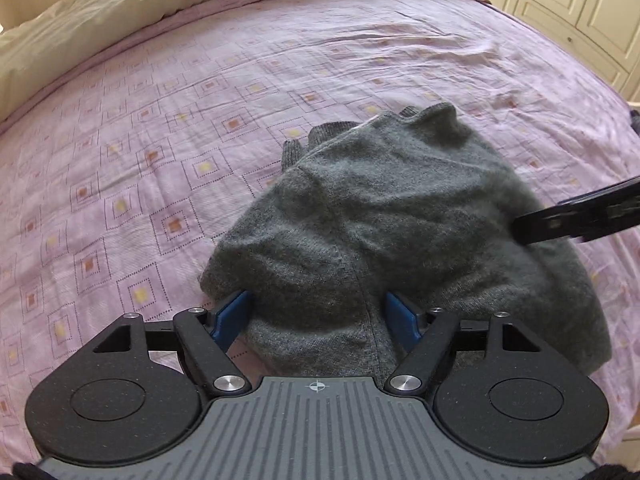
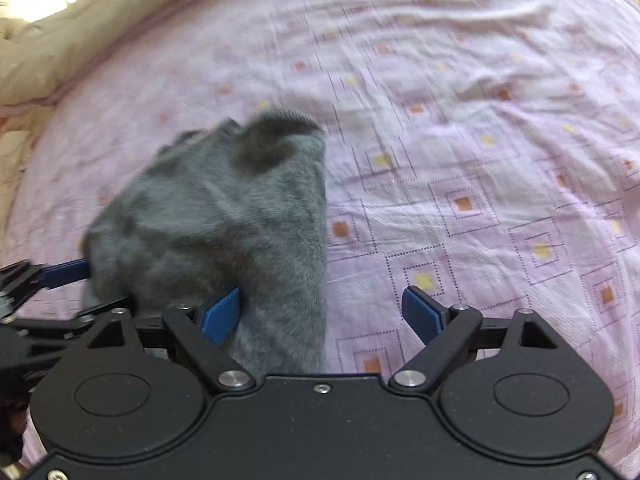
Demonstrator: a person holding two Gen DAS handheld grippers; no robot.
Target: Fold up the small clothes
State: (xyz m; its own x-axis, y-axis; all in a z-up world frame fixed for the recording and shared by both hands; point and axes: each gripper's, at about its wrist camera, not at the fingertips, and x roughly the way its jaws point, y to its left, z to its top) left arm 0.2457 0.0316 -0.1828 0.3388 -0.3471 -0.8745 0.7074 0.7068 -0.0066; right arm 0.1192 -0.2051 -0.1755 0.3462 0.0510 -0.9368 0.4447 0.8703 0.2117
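Left gripper point(image 1: 318, 314): black frame, blue pads point(image 1: 232, 316), jaws spread wide, a thick fold of the sweater point(image 1: 380, 208) bunched between them; whether the pads press the knit cannot be told. Right gripper point(image 2: 326, 314): same build, jaws spread, its left pad point(image 2: 220, 316) against the sweater's near edge, its right pad over bare bedspread point(image 2: 480, 140), nothing pinched. Sweater: grey, fuzzy wool knit, lying in a loose heap on the bed, directly ahead of the left gripper and ahead and to the left of the right one; a vertical seam runs down its near part; ribbed cuffs or hem stick out at its far end. In the left wrist view a black bar of the right gripper crosses the sweater's right side, blurred. In the right wrist view the left gripper shows at the lower left edge, cut off, a blue pad at the sweater's edge; the sweater itself is smeared by motion blur, its folds hard to make out. Bedspread: pale lilac, thin, creased cloth printed with dotted squares holding orange and yellow centres. Pillows point(image 1: 120, 12): cream, wrinkled, along the far edge. Wardrobe point(image 1: 580, 8): cream panelled doors, upper right, partly cut off.
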